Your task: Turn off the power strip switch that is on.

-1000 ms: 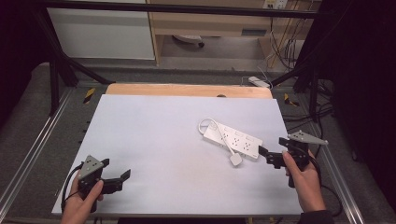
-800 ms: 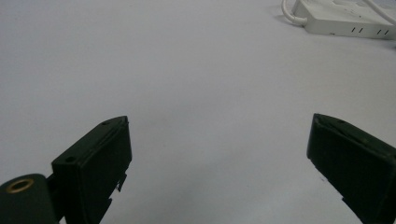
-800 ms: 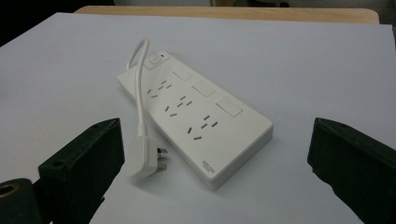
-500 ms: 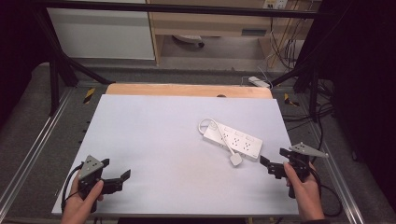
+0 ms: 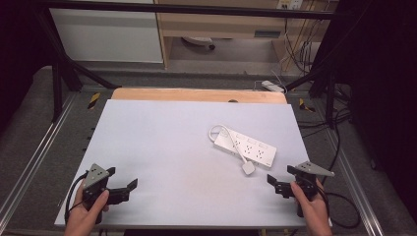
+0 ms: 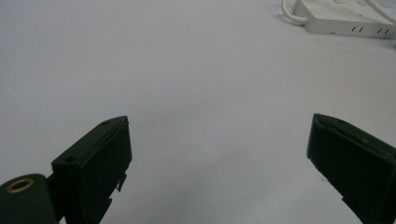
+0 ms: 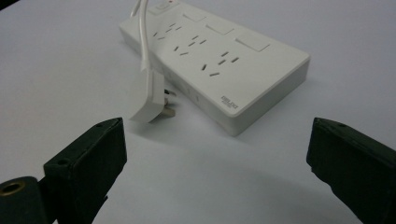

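From above, the white table (image 5: 162,142) carries a white power strip (image 5: 246,147) right of centre, lying at a slant, with its cord looped at the far left end and its plug (image 5: 248,168) resting on the table just beside the strip's near edge. The right gripper (image 5: 281,180) sits low at the table's near right corner, held in a hand (image 5: 310,206), its jaws spread apart and aimed left, near the plug but apart from it and holding nothing. The left gripper (image 5: 127,189) is at the near left corner in the other hand (image 5: 88,211), its jaws likewise apart and empty, well away from the strip. Looking along the left gripper (image 6: 217,158), the two black jaws stand wide over bare table, and the strip (image 6: 345,21) sits far off at the top right corner with a bit of cord beside it. Looking along the right gripper (image 7: 215,158), the jaws gape just as wide with nothing between them; the strip (image 7: 224,60) lies close ahead, sockets up, and the plug (image 7: 152,100) rests against its near left side, pins toward the strip, the cord (image 7: 144,42) running up over the strip's top.
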The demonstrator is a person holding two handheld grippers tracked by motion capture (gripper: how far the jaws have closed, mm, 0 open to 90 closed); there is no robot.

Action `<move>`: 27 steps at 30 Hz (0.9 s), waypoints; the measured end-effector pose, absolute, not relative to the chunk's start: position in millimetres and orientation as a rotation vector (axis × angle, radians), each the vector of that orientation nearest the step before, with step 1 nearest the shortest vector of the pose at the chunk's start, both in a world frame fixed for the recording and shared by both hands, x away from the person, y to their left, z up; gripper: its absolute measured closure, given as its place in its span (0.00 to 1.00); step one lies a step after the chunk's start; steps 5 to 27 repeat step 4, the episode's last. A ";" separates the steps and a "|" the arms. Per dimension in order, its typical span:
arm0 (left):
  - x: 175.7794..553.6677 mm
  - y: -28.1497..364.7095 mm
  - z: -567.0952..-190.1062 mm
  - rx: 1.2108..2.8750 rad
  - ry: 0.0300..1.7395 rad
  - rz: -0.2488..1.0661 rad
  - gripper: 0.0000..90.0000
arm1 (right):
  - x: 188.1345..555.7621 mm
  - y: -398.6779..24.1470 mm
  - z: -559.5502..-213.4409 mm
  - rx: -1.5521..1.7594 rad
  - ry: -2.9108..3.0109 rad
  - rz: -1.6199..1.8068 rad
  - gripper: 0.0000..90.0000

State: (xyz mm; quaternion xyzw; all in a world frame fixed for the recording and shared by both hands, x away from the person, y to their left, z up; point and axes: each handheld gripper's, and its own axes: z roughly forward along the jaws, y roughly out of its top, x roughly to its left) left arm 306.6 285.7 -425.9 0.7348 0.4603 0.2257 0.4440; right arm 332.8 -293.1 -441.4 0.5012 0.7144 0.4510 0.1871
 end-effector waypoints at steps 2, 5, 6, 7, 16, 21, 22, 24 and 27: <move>306.5 285.6 -425.8 1.821 1.140 0.560 0.07 | 333.1 -288.5 -443.2 1.395 2.042 1.252 0.06; 306.6 285.6 -425.7 1.822 1.140 0.560 0.07 | 334.0 -285.0 -445.9 1.375 2.077 1.213 0.05; 306.6 285.6 -425.7 1.822 1.140 0.560 0.07 | 334.0 -285.0 -445.9 1.375 2.077 1.213 0.05; 306.6 285.6 -425.7 1.822 1.140 0.560 0.07 | 334.0 -285.0 -445.9 1.375 2.077 1.213 0.05; 306.6 285.6 -425.7 1.822 1.140 0.560 0.07 | 334.0 -285.0 -445.9 1.375 2.077 1.213 0.05; 306.6 285.6 -425.7 1.822 1.140 0.560 0.07 | 334.0 -285.0 -445.9 1.375 2.077 1.213 0.05; 306.6 285.6 -425.7 1.822 1.140 0.560 0.07 | 334.0 -285.0 -445.9 1.375 2.077 1.213 0.05; 306.6 285.6 -425.7 1.822 1.140 0.560 0.07 | 334.0 -285.0 -445.9 1.375 2.077 1.213 0.05; 306.6 285.6 -425.7 1.822 1.140 0.560 0.07 | 334.0 -285.0 -445.9 1.375 2.077 1.213 0.05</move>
